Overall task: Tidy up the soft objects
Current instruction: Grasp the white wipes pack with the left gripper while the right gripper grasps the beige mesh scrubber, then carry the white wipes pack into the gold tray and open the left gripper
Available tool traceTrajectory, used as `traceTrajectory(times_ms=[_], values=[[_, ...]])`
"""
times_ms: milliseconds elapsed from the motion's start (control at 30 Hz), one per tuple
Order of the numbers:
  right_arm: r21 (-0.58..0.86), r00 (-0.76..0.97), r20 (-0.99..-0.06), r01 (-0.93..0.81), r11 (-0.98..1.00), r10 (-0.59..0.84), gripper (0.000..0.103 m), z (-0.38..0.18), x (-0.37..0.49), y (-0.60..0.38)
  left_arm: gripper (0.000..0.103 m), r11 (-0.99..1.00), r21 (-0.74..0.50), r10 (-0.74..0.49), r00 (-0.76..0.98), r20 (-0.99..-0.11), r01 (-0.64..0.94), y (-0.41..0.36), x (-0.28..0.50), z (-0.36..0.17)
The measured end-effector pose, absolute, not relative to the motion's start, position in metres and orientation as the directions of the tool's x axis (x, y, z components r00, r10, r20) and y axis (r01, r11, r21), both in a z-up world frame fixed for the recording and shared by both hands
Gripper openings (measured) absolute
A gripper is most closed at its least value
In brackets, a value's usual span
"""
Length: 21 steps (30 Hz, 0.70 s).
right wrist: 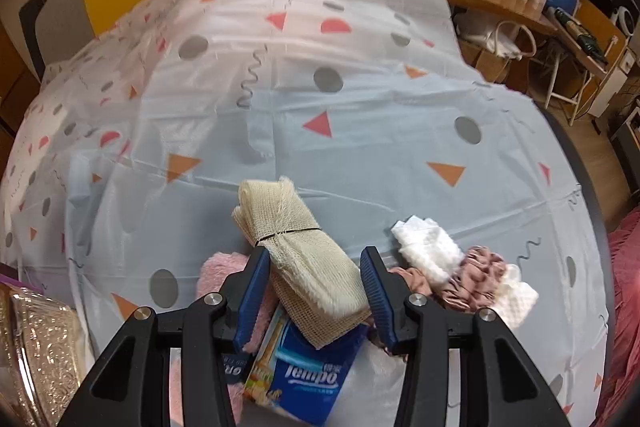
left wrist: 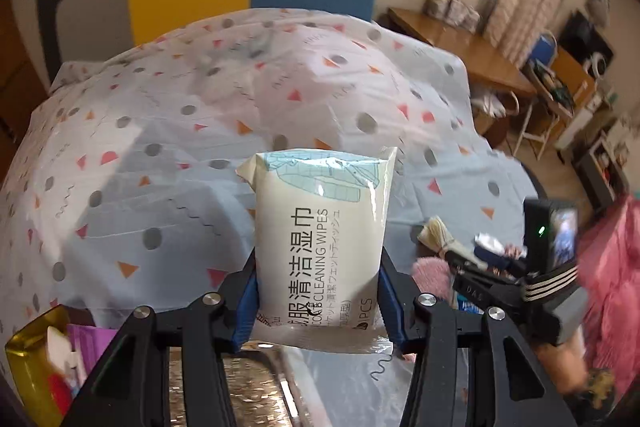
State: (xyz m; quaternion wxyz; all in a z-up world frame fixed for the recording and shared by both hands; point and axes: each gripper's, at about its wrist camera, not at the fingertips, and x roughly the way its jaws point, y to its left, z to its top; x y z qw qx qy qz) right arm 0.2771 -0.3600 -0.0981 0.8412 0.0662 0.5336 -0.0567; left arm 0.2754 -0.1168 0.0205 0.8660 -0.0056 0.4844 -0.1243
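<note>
1. Wipes pack sits clamped between the blue pads of the left gripper, lifted clear of the patterned sheet; its long axis runs straight out along the fingers, lower end pinched, top end free.
2. Over on the other side, the right gripper has the beige mesh roll between its pads, and the left pad looks to be touching it. The roll's long axis runs diagonally, its banded end poking up and away to the left past the fingertips. Whether it is truly gripped or just straddled, I cannot tell.
3. Just beneath that roll: a blue tissue packet, with a pink fluffy cloth to its left.
4. Further right on the sheet, a white cloth and a mauve scrunchie lie touching each other.
5. Low at the left, a silvery embossed container shows at the frame edge. I'd judge the left hand nearer to it, so the wipes pack likely goes there first.
</note>
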Motion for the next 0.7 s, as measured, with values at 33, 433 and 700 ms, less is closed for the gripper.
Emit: traceTrajectory(times_ms=[33,433,700], values=[[0.064,0.409,-0.912,0.161,0.985,-0.007,0.047,-0.103,0.281,-0.361,0.052,0.971,-0.143,-0.223,0.503,-0.835,0.194,-0.105,0.278,0.026],[-0.008,0.397,-0.917,0.092,0.996,-0.044,0.03,-0.119,0.277,-0.338,0.052,0.986,-0.161,-0.098,0.616,-0.782,-0.048,0.057,0.265,0.066],[-0.063,0.402,-0.91,0.113,0.992,-0.104,0.005,-0.111,0.276,-0.324,0.052,0.96,-0.157,0.028,0.636,-0.772,-0.233,0.18,0.206,0.049]])
